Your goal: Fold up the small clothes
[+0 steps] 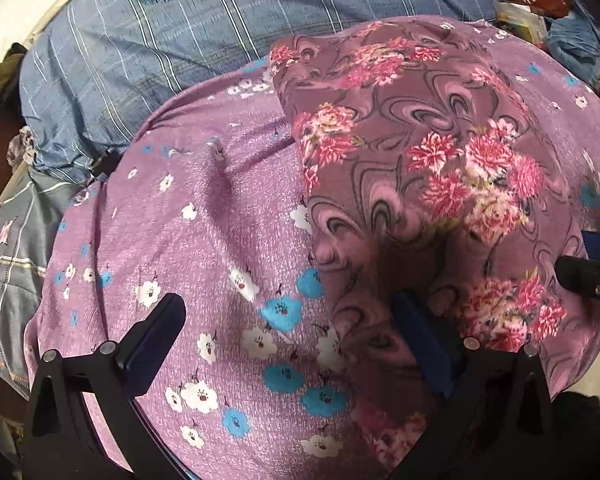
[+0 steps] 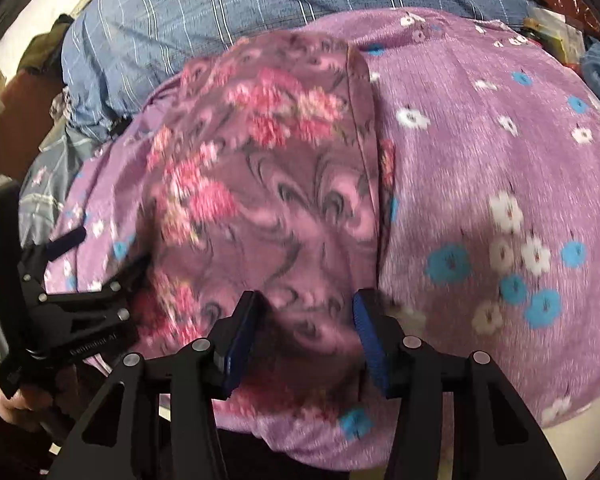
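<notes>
The mauve floral cloth (image 1: 412, 152) lies folded on top of the lilac flowered cloth (image 1: 204, 240), which is spread over a blue checked sheet (image 1: 172, 40). The left gripper (image 1: 296, 340) is spread wide, one finger over the lilac cloth and the other at the mauve cloth's near edge, pinching nothing. The right gripper (image 2: 304, 336) has its jaws partly apart with a bunched fold of the mauve cloth between the pads (image 2: 370, 340); whether the pads press on the fold cannot be told
</notes>
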The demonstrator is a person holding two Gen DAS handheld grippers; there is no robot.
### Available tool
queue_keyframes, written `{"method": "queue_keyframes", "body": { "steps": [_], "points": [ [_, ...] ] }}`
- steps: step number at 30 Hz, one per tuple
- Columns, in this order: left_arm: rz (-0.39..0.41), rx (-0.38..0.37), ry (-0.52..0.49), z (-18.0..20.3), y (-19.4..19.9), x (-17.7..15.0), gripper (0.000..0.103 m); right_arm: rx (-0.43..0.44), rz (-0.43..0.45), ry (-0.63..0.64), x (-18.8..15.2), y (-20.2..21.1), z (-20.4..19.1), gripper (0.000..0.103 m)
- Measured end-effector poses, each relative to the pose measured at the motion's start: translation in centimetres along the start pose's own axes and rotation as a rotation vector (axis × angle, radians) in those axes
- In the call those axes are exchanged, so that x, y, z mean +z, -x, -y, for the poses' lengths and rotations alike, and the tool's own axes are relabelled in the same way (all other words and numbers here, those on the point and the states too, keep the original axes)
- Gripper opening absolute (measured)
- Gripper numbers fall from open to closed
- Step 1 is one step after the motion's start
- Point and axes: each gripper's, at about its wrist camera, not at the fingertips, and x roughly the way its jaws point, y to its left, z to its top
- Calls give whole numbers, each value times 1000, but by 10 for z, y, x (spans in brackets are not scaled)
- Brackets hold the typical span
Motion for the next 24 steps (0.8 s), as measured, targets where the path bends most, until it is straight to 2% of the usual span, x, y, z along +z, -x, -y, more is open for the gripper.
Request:
{"method": "queue_keyframes", "body": {
  "steps": [3,7,10,13,16,17,21,24],
  "points": [
    [-6,-6,2,-2,1,-1,103,-4,7,1,-8,0,1,50],
    [-54,-64,-10,-13,4,18,103,-17,-26,18,-3,3,-1,49],
    [53,-34,-13,-23,22,46,103,18,-33,19,11,14,-4,52],
    [94,-3,-6,-28,22,86,103,77,67,1,36,33,-7,52],
    [90,53,1,-28,-3,124,103,72,144,-28,61,37,-9,51],
    [76,69,7,-26,-14,134,103,69,171,-39,72,35,-9,49],
    [16,83,44,-19,-56,153,103,52,190,-87,95,12,-5,24],
    [-79,106,10,-4,-93,148,103,74,148,-121,100,-21,3,23]
  ]
}}
